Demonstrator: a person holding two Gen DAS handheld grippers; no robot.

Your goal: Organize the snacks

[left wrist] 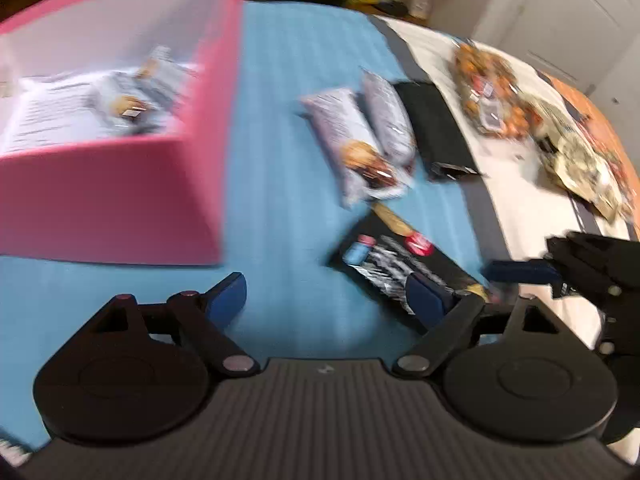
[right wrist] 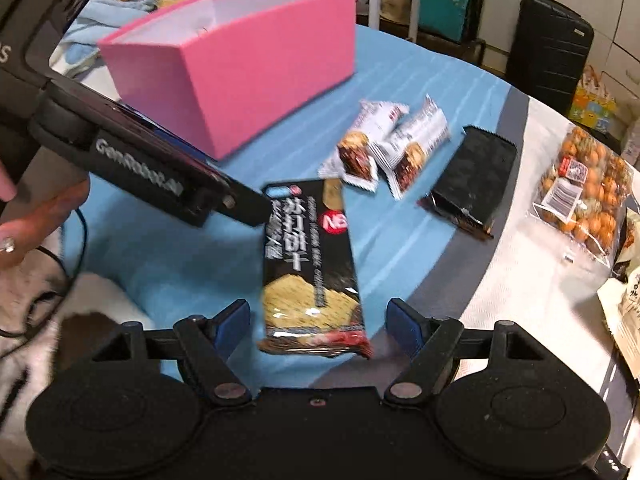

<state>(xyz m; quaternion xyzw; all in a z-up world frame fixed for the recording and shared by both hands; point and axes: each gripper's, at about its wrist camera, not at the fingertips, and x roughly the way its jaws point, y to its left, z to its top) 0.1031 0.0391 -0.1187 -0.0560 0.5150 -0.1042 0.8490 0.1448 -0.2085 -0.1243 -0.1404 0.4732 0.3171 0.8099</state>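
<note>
One black cracker packet (right wrist: pixel 310 268) with white lettering and a red "NEW" badge lies lengthwise on the blue cloth (right wrist: pixel 168 248), on the near side of the pink box (right wrist: pixel 240 76). The right gripper (right wrist: pixel 318 322) hovers at the packet's near end, its blue-padded fingers (right wrist: pixel 234 322) spread wide on either side of the wrapper and clasping nothing. The left gripper (left wrist: pixel 334 296), whose black body crosses the right wrist view between box and packet, is likewise spread open and empty above the cloth; one of its blue pads lies over the packet's edge in its own blurred view, and contact cannot be judged.

Two white-wrapped biscuit packs (right wrist: pixel 384 146) lie side by side just right of the pink box, beyond the black packet. Another dark packet (right wrist: pixel 472 184) rests farther right of the box, past the white pair, where the blue cloth meets a grey stripe. Inside the pink box, white-wrapped snacks (left wrist: pixel 132 96) already sit on its pale floor. Well right of the box, on white fabric, sits a clear bag of orange sweets (right wrist: pixel 588 188).
</note>
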